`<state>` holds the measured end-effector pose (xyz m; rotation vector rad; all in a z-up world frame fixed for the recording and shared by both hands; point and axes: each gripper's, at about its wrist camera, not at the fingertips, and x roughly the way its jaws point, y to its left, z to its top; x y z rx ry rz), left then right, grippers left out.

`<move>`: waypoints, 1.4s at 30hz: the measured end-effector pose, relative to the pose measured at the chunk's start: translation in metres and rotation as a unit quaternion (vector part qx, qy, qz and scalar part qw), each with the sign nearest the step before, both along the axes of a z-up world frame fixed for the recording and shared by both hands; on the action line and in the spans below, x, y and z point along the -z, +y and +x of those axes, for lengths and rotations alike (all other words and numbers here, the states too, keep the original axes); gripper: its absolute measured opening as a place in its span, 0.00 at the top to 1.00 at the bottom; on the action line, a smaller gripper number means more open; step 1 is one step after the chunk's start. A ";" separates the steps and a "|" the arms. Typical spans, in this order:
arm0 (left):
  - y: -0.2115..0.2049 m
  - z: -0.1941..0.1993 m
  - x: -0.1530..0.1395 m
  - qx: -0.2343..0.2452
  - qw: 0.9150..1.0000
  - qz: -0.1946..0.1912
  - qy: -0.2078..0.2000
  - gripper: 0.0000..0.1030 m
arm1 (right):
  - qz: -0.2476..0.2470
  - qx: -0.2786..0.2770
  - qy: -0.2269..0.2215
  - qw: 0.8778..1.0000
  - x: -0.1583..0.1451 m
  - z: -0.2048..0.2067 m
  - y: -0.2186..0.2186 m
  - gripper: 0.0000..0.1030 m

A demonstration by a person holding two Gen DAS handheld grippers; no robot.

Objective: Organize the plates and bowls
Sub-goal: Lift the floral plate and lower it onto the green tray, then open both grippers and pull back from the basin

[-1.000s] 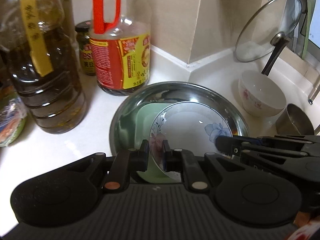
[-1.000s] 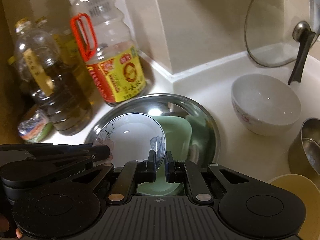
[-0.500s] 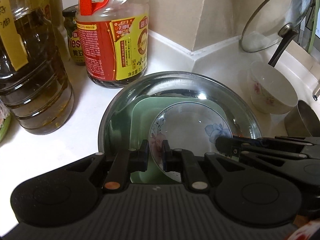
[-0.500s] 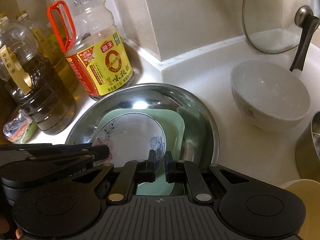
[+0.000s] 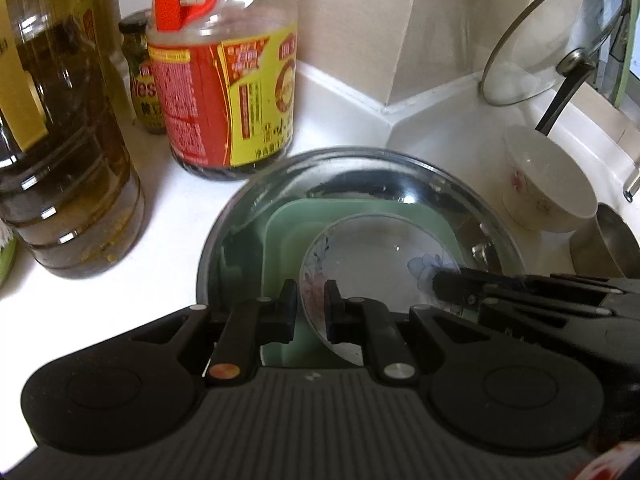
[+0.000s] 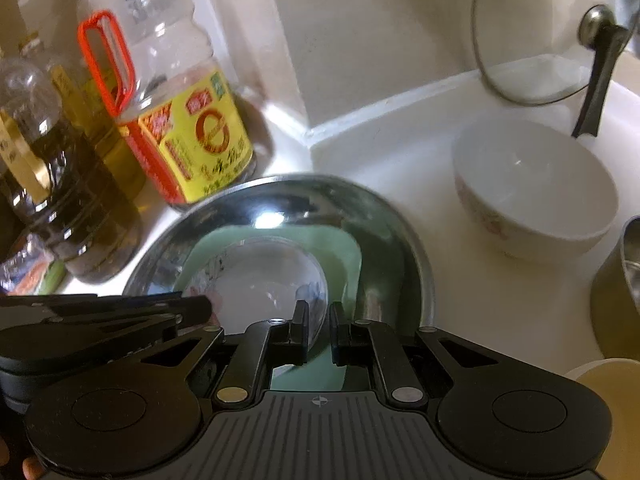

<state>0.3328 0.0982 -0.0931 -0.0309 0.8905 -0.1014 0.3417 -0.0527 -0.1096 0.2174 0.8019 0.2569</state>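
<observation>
Left wrist view: the floral plate (image 5: pixel 376 252) lies on the green square plate (image 5: pixel 288 224) inside the steel basin (image 5: pixel 472 196), so this nesting looks nearly done; the white bowl (image 5: pixel 548 184) at two o'clock waits. The left gripper (image 5: pixel 311 304), pitched downward, clamps the floral plate's rim.

Right wrist view: the right gripper (image 6: pixel 318 330), angled down, pinches the opposite rim; a steel cup (image 6: pixel 624 280) at three o'clock is unsorted.

Left gripper (image 5: pixel 311 306) tilts downward, jaws pinched nearly together on a plate's rim; right gripper (image 6: pixel 319 330) likewise, beside it.
</observation>
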 end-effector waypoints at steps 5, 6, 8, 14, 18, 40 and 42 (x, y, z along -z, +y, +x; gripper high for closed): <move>0.004 -0.009 -0.016 0.007 1.000 -0.002 -0.018 0.79 | 0.019 0.018 -0.024 0.999 -0.014 -0.009 -0.010 0.68; 0.004 -0.012 -0.020 0.010 1.000 -0.001 -0.022 0.77 | 0.024 0.021 -0.029 0.999 -0.018 -0.014 -0.013 0.60; 0.003 -0.020 -0.029 0.016 0.999 0.007 -0.033 0.72 | 0.033 0.025 -0.041 0.998 -0.027 -0.027 -0.019 0.52; -0.009 -0.048 -0.048 0.054 0.995 0.045 -0.065 0.64 | 0.039 0.045 -0.063 0.996 -0.045 -0.072 -0.038 0.49; -0.019 -0.065 -0.053 0.075 0.993 0.056 -0.072 0.61 | 0.024 0.066 -0.068 0.995 -0.050 -0.105 -0.049 0.49; -0.096 -0.155 -0.064 0.088 0.995 0.022 -0.036 0.61 | 0.011 0.076 -0.012 0.997 -0.045 -0.200 -0.130 0.49; -0.102 -0.163 -0.064 0.085 0.996 0.022 -0.033 0.61 | 0.010 0.079 -0.007 0.997 -0.043 -0.207 -0.138 0.49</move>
